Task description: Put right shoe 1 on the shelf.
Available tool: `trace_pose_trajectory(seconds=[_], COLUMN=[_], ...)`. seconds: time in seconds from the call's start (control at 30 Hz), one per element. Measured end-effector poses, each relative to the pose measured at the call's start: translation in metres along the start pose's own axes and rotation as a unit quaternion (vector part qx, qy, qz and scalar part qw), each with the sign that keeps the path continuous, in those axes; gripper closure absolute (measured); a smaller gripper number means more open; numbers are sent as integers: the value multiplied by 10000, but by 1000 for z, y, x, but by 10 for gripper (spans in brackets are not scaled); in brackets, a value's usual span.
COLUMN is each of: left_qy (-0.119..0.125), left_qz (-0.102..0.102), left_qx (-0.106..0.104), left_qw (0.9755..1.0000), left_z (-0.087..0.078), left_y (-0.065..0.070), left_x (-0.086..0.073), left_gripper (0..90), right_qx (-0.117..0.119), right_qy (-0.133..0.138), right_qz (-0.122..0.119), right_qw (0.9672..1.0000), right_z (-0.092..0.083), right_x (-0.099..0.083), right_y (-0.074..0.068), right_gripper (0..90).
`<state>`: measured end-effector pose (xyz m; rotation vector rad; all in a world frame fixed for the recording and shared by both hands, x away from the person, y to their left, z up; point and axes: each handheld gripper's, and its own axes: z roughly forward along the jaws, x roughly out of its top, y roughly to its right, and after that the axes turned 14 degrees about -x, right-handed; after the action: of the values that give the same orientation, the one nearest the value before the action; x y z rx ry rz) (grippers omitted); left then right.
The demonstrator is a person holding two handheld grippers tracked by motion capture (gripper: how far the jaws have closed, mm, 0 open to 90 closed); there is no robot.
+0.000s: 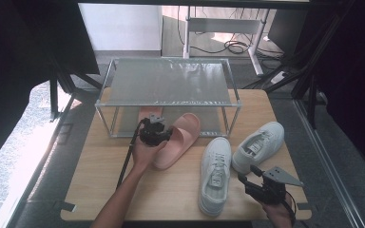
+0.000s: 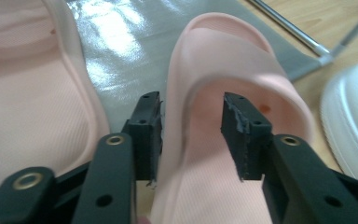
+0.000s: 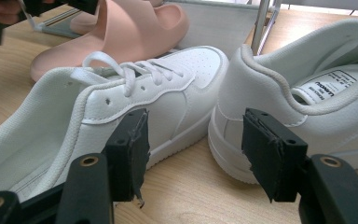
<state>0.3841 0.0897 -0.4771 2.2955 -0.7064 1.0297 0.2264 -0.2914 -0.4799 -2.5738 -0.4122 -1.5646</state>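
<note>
High view. A wooden table (image 1: 100,190) carries a low metal-framed rack (image 1: 168,76) with a translucent top shelf along its far edge. A pink slide sandal (image 1: 178,140) lies with its toe under the rack's front rail and its heel out on the open wood. A second pink sandal (image 1: 148,113) sits just beside it, further under the shelf and largely hidden by it. The left gripper (image 1: 153,129) is at the first sandal's inner edge, held by the left hand (image 1: 142,153). Two white sneakers occupy the right half: the nearer sneaker (image 1: 215,175) points toward the rack, the farther sneaker (image 1: 258,146) angles toward the right edge, with their sides close together. The right gripper (image 1: 253,179) sits near the front right corner, just beside the nearer sneaker. The front left of the table is bare.

Left gripper view. The left gripper (image 2: 191,116) has its jaws spread astride the sandal's (image 2: 233,79) side wall, one jaw outside and one over the footbed. Contact cannot be judged. The second sandal (image 2: 28,102) rests on the rack's grey lower sheet (image 2: 121,42).

Right gripper view. The right gripper (image 3: 193,140) is spread and holds nothing. Ahead are the laced sneaker (image 3: 121,102) and the other sneaker's heel (image 3: 307,93), with a narrow gap between them.
</note>
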Motion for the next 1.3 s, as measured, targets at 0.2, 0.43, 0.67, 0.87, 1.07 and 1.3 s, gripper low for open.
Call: trace_pose_trajectory(seconds=[0.2, 0.43, 0.67, 0.87, 1.07, 1.3], left_qy=[-73, -323, -634, -838, -946, -958], left_qz=[165, 383, 546, 631, 714, 724], left_qx=[-440, -853, -815, -718, -620, -653], left_qw=[9989, 9951, 9932, 9919, 9910, 9906], left_z=[-18, -3, 33, 49, 57, 66], left_y=[19, 51, 66, 65, 60, 52], left_x=[-14, -23, -22, -21, -13, 2], left_gripper=[829, 882, 895, 900, 900, 900], right_qx=[6, 28, 21, 13, 15, 7], right_qy=[5, -22, -11, -22, -22, -28], right_qz=[-19, -51, -30, -12, -14, -8], right_qw=[10000, 10000, 10000, 10000, 10000, 10000], right_z=[0, 1, 1, 1, 1, 2], right_x=[1, 1, 0, 0, -1, -1], right_y=[-2, -4, -3, -1, 0, 0], right_gripper=[411, 411, 410, 410, 410, 410])
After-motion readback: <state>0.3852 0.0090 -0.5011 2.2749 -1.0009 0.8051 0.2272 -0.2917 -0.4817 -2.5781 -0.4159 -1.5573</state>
